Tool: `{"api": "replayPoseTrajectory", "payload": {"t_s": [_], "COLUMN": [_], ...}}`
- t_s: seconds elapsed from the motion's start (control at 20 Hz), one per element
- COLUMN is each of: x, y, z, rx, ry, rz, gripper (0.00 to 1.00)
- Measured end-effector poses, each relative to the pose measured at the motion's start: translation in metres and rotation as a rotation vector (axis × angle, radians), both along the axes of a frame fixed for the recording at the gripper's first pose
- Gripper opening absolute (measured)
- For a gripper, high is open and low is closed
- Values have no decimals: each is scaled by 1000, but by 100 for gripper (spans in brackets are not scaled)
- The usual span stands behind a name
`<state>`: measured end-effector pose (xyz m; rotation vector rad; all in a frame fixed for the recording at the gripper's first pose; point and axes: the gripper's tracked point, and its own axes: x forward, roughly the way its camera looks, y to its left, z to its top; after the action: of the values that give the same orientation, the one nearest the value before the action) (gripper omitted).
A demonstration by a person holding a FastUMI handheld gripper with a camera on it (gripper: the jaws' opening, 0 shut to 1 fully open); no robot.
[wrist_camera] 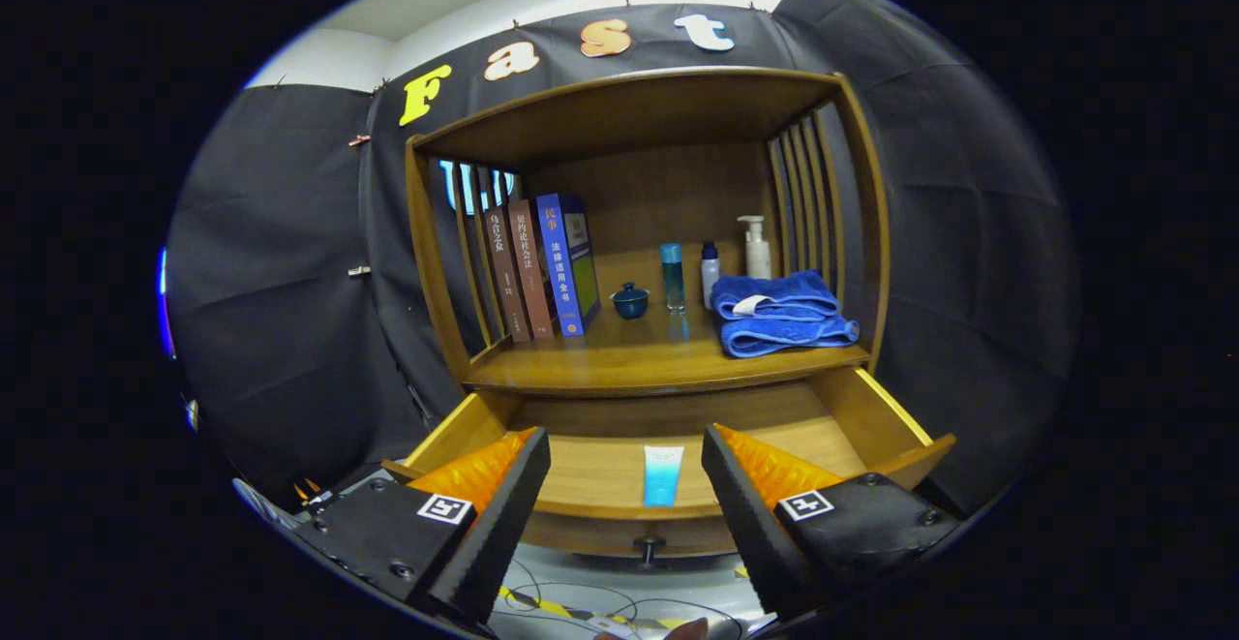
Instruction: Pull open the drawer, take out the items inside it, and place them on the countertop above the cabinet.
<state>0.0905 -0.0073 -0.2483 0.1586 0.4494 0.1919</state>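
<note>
Already pulled out: drawer (876, 417) of the wooden cabinet, wide open beneath the worktop (639, 364), knob (647, 550) facing the tool (625, 485). Step in hand, by the look of it: taking out the contents, with the opening done and nothing yet lifted.

From the left: three books (537, 267) standing upright against the slatted side, then a small dark blue lidded cup (629, 300), a slim teal bottle (672, 277), a smaller bottle with a blue cap (710, 270), a white pump bottle (757, 248) at the back, and folded blue towels (782, 316) stacked at the right end of the worktop.

Below, lying flat on the drawer floor: one blue-and-white tube (663, 475), white cap end pointing to the cabinet's back, just ahead of the fingers and framed between them. No other item visible in the drawer, though the fingers hide its front corners.

Tool spread wide, holding nothing, both ribbed fingers clear of the drawer's front edge.

Next move, as a judgement: forward and down over the front panel, fingers either side of the tube, then a close across its narrow width. Bare wood in front of the cup looks the likeliest spot for setting it down.
</note>
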Motion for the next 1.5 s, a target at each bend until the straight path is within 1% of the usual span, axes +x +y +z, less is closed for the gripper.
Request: {"api": "replayPoseTrajectory", "payload": {"t_s": [0.15, 0.3, 0.5, 0.55, 0.7, 0.8, 0.9, 0.95, 1.05, 1.1, 1.15, 1.2, 1.25, 1.3, 1.4, 1.5], "x": [25, 52, 53, 55, 65, 62, 58, 53, 50, 53, 54, 52, 53, 50, 51, 48], "y": [18, 6, 10, 11, 8, 7, 10, 10, 1, -4, -3, -4, -2, -1, 0, -1], "z": [-26, -74, -132, -145, -175, -191, -205, -212, -220, -217, -220, -219, -219, -220, -211, -198], "rx": [55, -49, -77, -81, -135, -170, -173, -171, -225, -261, -269, -279, -270, -253, -211, -175], "ry": [211, 409, 694, 741, 834, 894, 960, 983, 1015, 1016, 1011, 1015, 1006, 1013, 1024, 1019], "rz": [53, 57, 60, 65, 26, 30, 27, 22, 18, 16, 23, 43, 28, 21, 34, 66], "gripper": [99, 99, 100, 100, 100, 100, 100, 94, 74, 66, 58, 49, 41, 41, 41, 41]}}
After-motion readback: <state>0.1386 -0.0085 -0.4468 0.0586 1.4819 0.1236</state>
